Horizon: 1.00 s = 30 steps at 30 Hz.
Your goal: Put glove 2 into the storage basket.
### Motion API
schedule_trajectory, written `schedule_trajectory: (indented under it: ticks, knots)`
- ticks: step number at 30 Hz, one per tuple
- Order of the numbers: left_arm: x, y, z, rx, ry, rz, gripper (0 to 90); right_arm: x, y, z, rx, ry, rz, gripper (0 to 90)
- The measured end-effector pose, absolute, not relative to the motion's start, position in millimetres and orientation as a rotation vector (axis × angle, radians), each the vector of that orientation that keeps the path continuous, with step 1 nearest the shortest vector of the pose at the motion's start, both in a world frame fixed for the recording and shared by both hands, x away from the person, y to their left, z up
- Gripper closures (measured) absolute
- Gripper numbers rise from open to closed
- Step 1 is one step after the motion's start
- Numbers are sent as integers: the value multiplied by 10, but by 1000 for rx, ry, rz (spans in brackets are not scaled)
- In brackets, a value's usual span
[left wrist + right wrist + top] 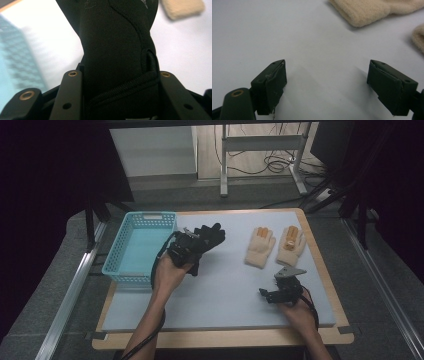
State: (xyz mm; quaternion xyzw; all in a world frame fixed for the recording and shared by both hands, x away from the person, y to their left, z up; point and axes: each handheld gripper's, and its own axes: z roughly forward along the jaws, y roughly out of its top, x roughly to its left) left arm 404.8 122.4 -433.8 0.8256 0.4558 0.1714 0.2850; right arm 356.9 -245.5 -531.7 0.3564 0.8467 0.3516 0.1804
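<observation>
Left gripper (192, 240) at tabletop (220, 290) centre-left, jaws clamped on black glove (207, 240); glove lifted off surface, fingers pointing toward 1 o'clock. Left gripper view: black glove (117, 50) pinched between both jaws, cuff cord visible. Blue basket (125, 270) just beside, at 9 o'clock from the glove. Right gripper (272, 295) at 4 o'clock on tabletop, jaws spread wide, holding nothing. Two cream gloves (275, 246) lie flat side by side at 1 o'clock, well apart from black glove; cream cuff (362, 11) ahead of right jaws.
</observation>
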Motion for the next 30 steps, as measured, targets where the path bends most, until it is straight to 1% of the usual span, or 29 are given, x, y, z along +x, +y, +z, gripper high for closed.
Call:
schedule_trajectory:
  ticks: [1,2,12,15,16,17,22,23,30]
  knots:
    - [4080,1330,-4302,2190,1247,473,594,3569,-2455,-5317,1007,2391,993,157]
    - [4080,1330,-4302,2190,1247,473,594,3569,-2455,-5317,1007,2391,993,157]
    - [4214,1874,-4270,2157,1386,552,592,3569,-2455,-5317,1006,2391,994,157]
    - [4243,2055,-4292,2137,1428,557,592,3569,-2455,-5317,1006,2391,993,157]
    - [4262,2172,-4309,2131,1461,565,592,3569,-2455,-5317,1006,2391,994,157]
    - [4262,2172,-4309,2131,1461,565,592,3569,-2455,-5317,1006,2391,994,157]
    - [4319,2464,-4344,2119,1538,580,589,3569,-2455,-5317,1006,2391,993,157]
    - [4342,2570,-4355,2101,1572,578,588,3569,-2455,-5317,1006,2391,993,157]
    - [4423,2827,-4408,2066,1641,565,581,3568,-2454,-5317,1007,2391,994,157]
